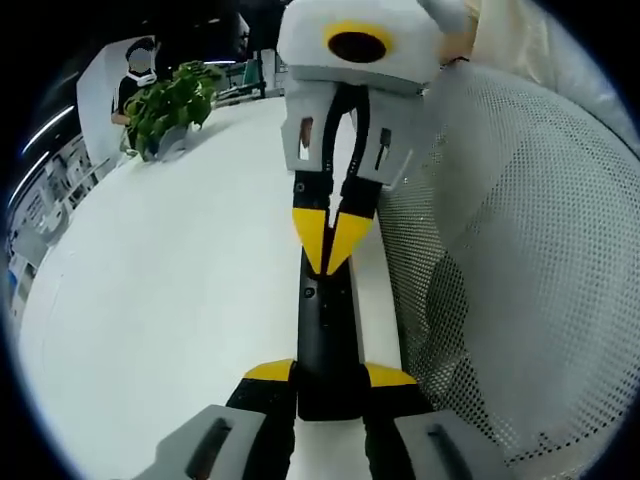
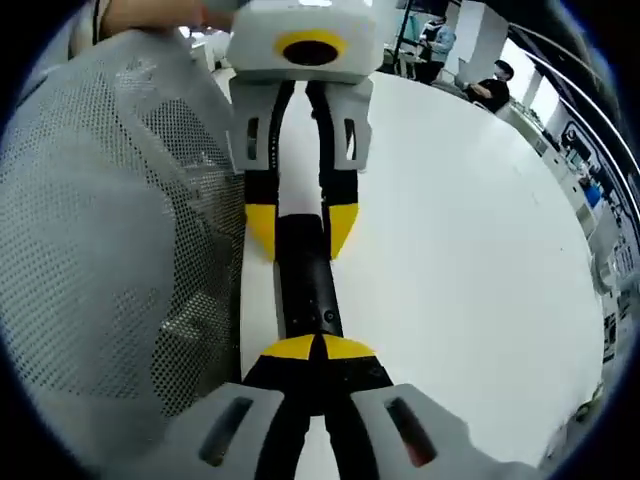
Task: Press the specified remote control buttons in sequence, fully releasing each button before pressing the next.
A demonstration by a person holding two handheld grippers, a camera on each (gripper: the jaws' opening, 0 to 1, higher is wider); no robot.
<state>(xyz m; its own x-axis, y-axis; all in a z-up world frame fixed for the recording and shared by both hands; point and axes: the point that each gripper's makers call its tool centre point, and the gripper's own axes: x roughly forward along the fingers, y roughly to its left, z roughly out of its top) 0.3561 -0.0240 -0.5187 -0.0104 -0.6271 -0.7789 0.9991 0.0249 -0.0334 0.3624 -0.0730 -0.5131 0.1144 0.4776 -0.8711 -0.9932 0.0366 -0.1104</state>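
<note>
The left gripper point(image 1: 330, 375) clamps its fingers on the near end of the black remote point(image 1: 322, 320) over the white desk point(image 1: 180, 290), while the right gripper point(image 2: 318, 347), fingers pinched together, presses its tips onto the remote's face.

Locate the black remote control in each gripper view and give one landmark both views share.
Left gripper view: the remote control runs up the lower middle, its near end between the left gripper jaws, its far end under the right gripper tips.
Right gripper view: the remote control lies at centre, running away from the shut right gripper tips.
Shared landmark: the grey mesh chair back beside the white table.
</note>
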